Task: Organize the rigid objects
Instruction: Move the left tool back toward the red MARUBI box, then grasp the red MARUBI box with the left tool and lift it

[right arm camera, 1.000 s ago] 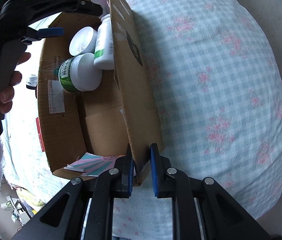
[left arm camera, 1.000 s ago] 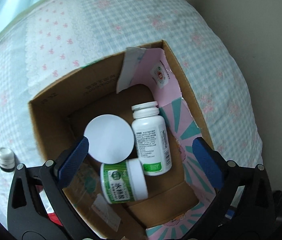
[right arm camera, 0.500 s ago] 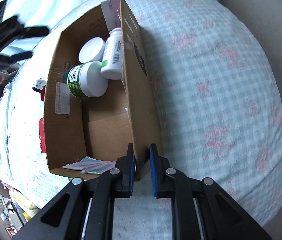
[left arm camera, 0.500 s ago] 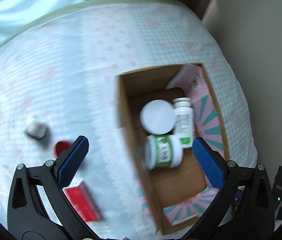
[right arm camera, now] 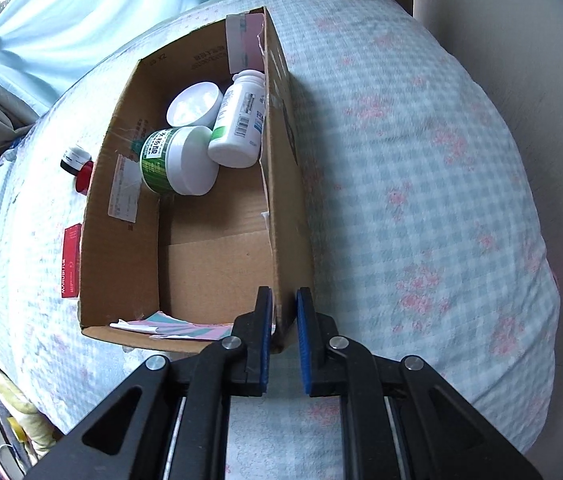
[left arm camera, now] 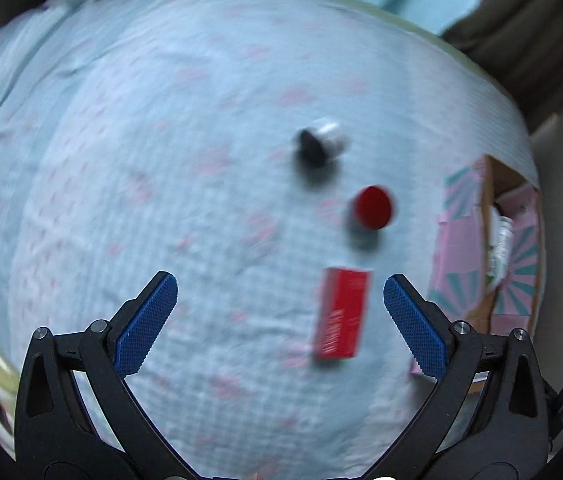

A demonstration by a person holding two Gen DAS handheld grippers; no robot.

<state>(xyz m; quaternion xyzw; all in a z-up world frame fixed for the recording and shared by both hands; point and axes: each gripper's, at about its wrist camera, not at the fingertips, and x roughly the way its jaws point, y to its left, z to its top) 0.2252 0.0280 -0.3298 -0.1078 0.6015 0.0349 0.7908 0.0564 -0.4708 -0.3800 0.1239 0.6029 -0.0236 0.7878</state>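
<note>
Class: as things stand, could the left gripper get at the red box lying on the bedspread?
Probably yes. The left gripper is open and empty, and the red box lies flat between its fingers' lines, nothing over it. The red-capped jar sits apart, beyond it.

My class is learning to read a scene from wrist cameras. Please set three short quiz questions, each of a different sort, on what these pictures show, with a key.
1. True or false: the right tongs are clamped on the wall of the cardboard box.
2. How many containers lie inside the box? A) one B) three C) five
3. Fill in: the flat item nearest the open left tongs is a ____ packet.

Key: 1 true; 2 B: the white bottle, the green jar and the white tub; 3 red.
</note>
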